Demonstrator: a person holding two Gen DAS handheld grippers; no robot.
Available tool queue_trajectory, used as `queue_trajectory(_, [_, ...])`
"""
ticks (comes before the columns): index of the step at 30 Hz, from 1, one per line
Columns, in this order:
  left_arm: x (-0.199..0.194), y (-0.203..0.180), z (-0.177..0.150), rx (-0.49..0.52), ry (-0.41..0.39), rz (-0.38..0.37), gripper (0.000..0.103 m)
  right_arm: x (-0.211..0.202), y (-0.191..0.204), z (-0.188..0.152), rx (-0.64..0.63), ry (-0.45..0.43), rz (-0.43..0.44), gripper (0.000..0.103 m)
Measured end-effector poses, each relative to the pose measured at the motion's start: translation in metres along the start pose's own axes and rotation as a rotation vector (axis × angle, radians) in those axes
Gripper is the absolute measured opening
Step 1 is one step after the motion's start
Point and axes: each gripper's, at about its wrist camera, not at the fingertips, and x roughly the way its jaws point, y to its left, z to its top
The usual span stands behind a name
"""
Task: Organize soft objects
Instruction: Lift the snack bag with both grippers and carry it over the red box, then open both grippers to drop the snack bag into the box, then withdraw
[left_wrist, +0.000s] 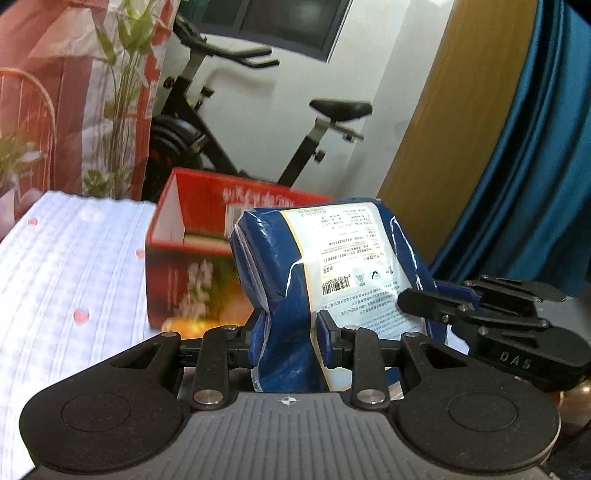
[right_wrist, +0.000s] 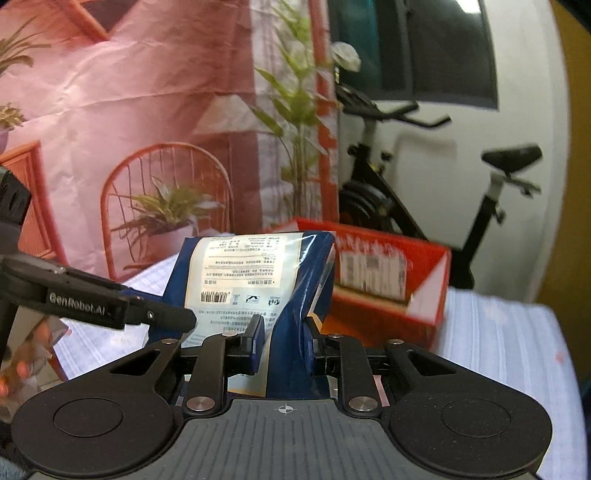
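Note:
A soft blue plastic pack with a white printed label (left_wrist: 332, 258) is held up in the air by both grippers. My left gripper (left_wrist: 290, 332) is shut on its lower left part. My right gripper (right_wrist: 284, 338) is shut on the pack's (right_wrist: 255, 273) lower right edge. The right gripper's fingers (left_wrist: 436, 302) show at the right of the left wrist view, touching the pack. The left gripper's fingers (right_wrist: 162, 314) show at the left of the right wrist view. An open red cardboard box (left_wrist: 207, 236) stands on the table just behind the pack; it also shows in the right wrist view (right_wrist: 391, 280).
The table has a white and light-blue checked cloth (left_wrist: 74, 280). A pink printed backdrop (right_wrist: 129, 129) hangs behind it. An exercise bike (left_wrist: 221, 122) stands by the white wall. A blue curtain (left_wrist: 517, 166) and a wooden panel (left_wrist: 454, 110) are at the right.

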Motion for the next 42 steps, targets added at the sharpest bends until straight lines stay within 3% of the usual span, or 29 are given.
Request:
queue_trajectory(11, [0.042, 0.001, 0.09, 0.136, -0.142, 0.024, 0.032, 0.046, -0.014, 0.083, -0.188, -0.038, -0.069, 0.02])
queue_trajectory(18, [0.088, -0.001, 0.115, 0.211, -0.213, 0.063, 0.035, 0.094, -0.033, 0.105, -0.221, -0.063, -0.154, 0.02])
queue_trajectory(31, [0.164, 0.03, 0.102, 0.159, 0.091, 0.038, 0.035, 0.179, -0.08, 0.069, -0.061, 0.115, -0.139, 0.019])
queue_trajectory(35, [0.172, 0.04, 0.094, 0.158, 0.147, 0.024, 0.035, 0.189, -0.096, 0.061, 0.054, 0.156, -0.108, 0.019])
queue_trajectory(42, [0.177, 0.043, 0.085, 0.158, 0.2, 0.035, 0.035, 0.195, -0.103, 0.048, 0.119, 0.209, -0.111, 0.019])
